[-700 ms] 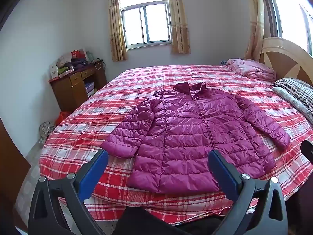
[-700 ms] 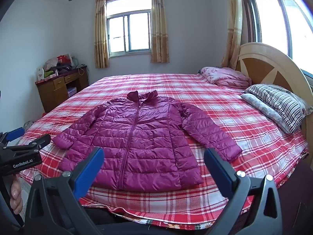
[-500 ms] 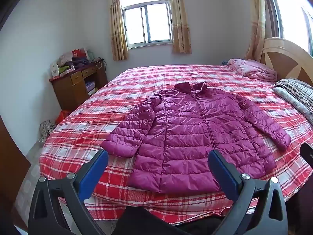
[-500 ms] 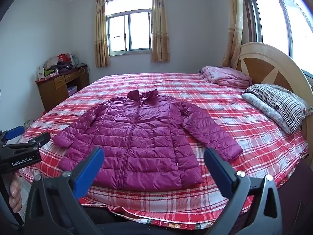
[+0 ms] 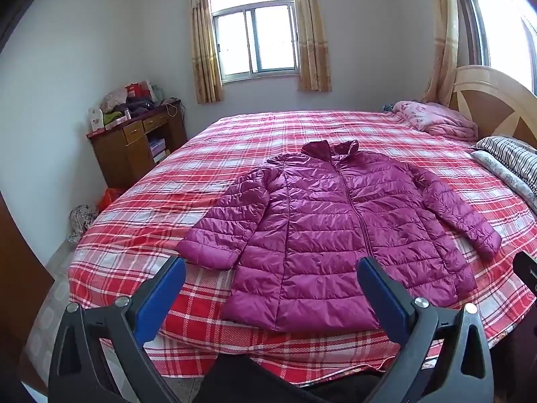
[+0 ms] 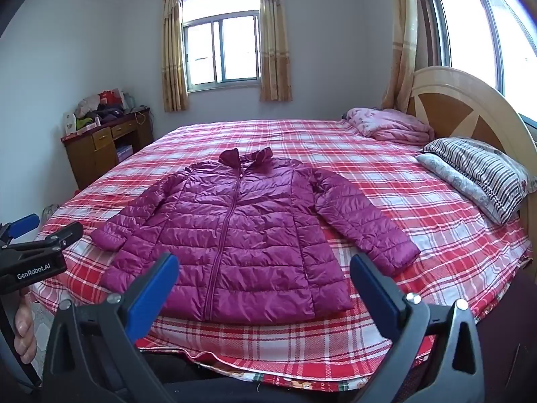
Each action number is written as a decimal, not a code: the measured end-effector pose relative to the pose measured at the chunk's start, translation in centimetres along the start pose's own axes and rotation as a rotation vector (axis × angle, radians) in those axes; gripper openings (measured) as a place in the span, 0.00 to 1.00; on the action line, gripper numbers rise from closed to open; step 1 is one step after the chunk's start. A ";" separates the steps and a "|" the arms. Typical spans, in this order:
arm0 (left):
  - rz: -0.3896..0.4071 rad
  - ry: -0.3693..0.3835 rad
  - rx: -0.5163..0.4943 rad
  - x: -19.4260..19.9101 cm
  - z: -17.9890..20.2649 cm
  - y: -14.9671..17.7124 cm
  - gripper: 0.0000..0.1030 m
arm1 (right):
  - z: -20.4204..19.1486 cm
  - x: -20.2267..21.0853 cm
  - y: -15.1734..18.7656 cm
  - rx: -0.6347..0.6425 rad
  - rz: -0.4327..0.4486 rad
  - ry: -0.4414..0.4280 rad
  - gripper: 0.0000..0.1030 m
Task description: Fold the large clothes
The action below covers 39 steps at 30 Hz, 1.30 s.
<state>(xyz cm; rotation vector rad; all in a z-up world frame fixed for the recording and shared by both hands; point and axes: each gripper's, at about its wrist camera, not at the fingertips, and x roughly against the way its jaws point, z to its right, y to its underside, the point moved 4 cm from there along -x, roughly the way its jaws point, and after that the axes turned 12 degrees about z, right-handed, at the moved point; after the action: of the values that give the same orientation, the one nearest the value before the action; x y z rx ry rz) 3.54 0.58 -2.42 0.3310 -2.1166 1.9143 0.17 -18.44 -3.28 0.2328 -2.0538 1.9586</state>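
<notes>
Both tongs gape wide, holding nothing.

Left wrist view: our left tongs (image 5: 268, 288) hang off the foot of the bed (image 5: 134, 268), short of the jacket (image 5: 335, 228). It lies flat on the plaid cover, zipped, collar toward the window, hem nearest us, both sleeves (image 5: 225, 228) splayed outward. No crease or fold anywhere.

Right wrist view: our right tongs (image 6: 263, 285) likewise hover clear of the hem, blue pads (image 6: 151, 294) apart. The jacket (image 6: 241, 235) sits centre-left on the bed (image 6: 436, 235); the right sleeve (image 6: 362, 225) reaches toward the pillows (image 6: 476, 178). The left tongs show at the frame's left edge.

We judge folding not begun: sleeves in, then body, all remain.
</notes>
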 end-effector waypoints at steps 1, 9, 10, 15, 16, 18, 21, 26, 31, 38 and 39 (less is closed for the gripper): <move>-0.001 -0.001 0.000 0.0 0.0 0.0 0.99 | 0.0 0.0 -0.1 -0.001 -0.001 -0.001 1.00; 0.000 -0.006 0.002 -0.1 -0.1 -0.2 0.99 | 0.1 -0.1 0.0 -0.004 -0.006 -0.002 1.00; 0.001 -0.008 0.003 -0.1 -0.2 -0.2 0.99 | 0.2 -0.1 0.1 -0.005 -0.006 -0.002 1.00; 0.000 -0.008 0.005 -0.2 -0.2 -0.2 0.99 | 0.2 -0.1 0.2 -0.003 -0.009 -0.003 1.00; 0.001 -0.007 0.007 -0.2 -0.3 -0.2 0.99 | 0.2 -0.1 0.2 -0.004 -0.008 -0.002 1.00; 0.003 -0.006 0.010 -0.2 -0.3 -0.3 0.99 | 0.1 -0.2 0.2 -0.003 -0.009 -0.002 1.00; 0.006 -0.010 0.010 -0.2 -0.4 -0.3 0.99 | 0.1 -0.2 0.1 -0.006 -0.012 -0.003 1.00; 0.007 -0.012 0.012 -0.2 -0.4 -0.4 0.99 | 0.1 -0.2 0.1 -0.005 -0.014 -0.004 1.00; 0.007 -0.014 0.012 -0.2 -0.5 -0.5 0.99 | 0.1 -0.3 0.3 -0.006 -0.016 -0.006 1.00; 0.010 -0.014 0.012 -0.2 -0.5 -0.5 0.99 | 0.0 -0.3 0.6 -0.007 -0.021 -0.006 1.00; 0.010 -0.014 0.013 -0.3 -0.5 -0.5 0.99 | 0.0 -0.3 0.6 -0.007 -0.021 -0.006 1.00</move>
<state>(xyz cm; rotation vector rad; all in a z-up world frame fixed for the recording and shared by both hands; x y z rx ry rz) 4.02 1.04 -1.98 0.3382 -2.1198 1.9372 0.24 -18.43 -3.97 0.2579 -2.0539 1.9401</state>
